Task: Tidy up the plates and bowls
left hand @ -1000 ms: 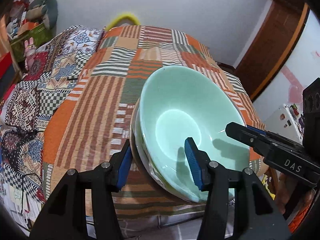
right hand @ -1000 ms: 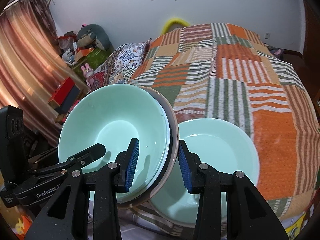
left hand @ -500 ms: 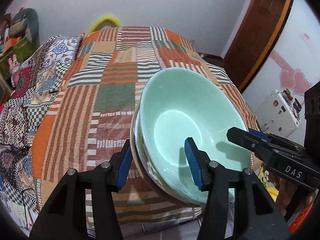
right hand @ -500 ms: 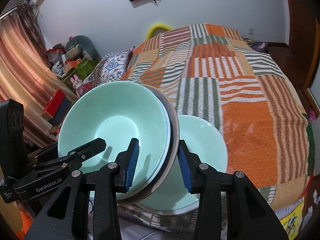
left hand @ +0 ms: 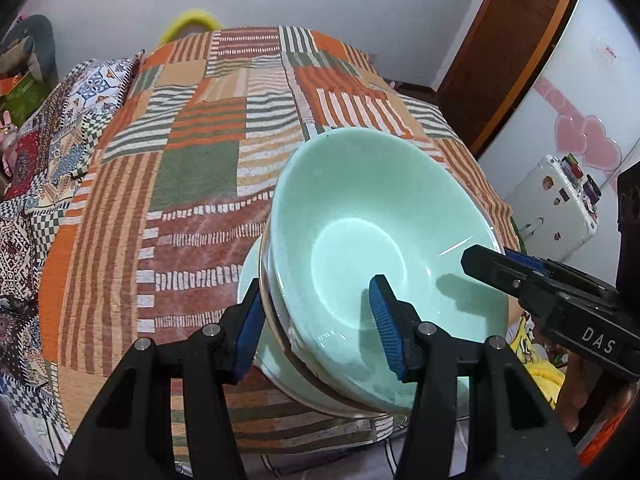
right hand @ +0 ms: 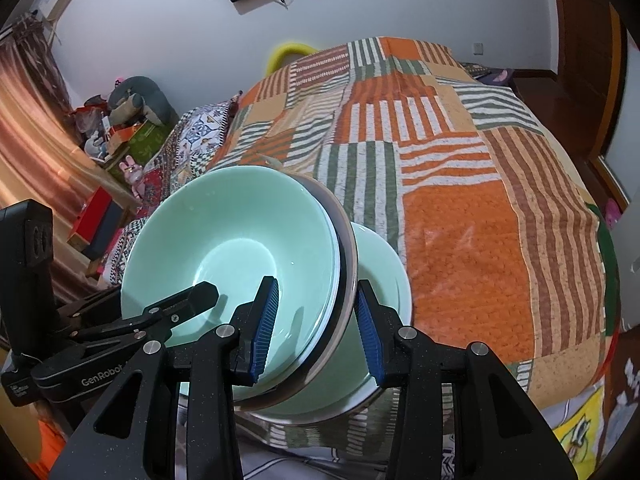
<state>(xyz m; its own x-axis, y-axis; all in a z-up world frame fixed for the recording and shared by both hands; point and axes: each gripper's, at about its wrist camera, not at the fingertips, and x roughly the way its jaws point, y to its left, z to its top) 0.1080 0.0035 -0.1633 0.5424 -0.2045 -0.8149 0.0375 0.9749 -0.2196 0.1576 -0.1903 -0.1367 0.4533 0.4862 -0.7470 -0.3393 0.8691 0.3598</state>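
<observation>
Left wrist view, my left tool [left hand: 316, 320]: its two blue pads pinch the near-left rim of the stack, one pad outside, one inside the bowl.
Left wrist view, stack: a mint green bowl [left hand: 384, 248] sits nested in a steel-rimmed dish [left hand: 276, 320], both tilted and raised over the near edge of the bed [left hand: 180, 168].
Left wrist view, second bowl: a pale green bowl edge [left hand: 246, 280] shows just behind the left pad, low on the quilt; I cannot tell if the stack touches it.
Left wrist view, right tool [left hand: 504, 268]: it comes in from the right and grips the stack's right rim, one black finger lying inside the bowl.
Left wrist view, far right: a white case with stickers [left hand: 556, 208] stands beside the bed.

Right wrist view, my right tool [right hand: 316, 322]: the pads are pressed on the stack's right rim, which stands nearly edge-on between them.
Right wrist view, stack: the mint green bowl [right hand: 232, 252] faces left, backed by the steel-rimmed dish [right hand: 346, 256].
Right wrist view, second bowl: the other green bowl [right hand: 384, 280] rests on the quilt at the near edge of the bed, just right of and under the stack.
Right wrist view, left tool [right hand: 192, 304]: it reaches in from the left, one finger inside the bowl.
</observation>
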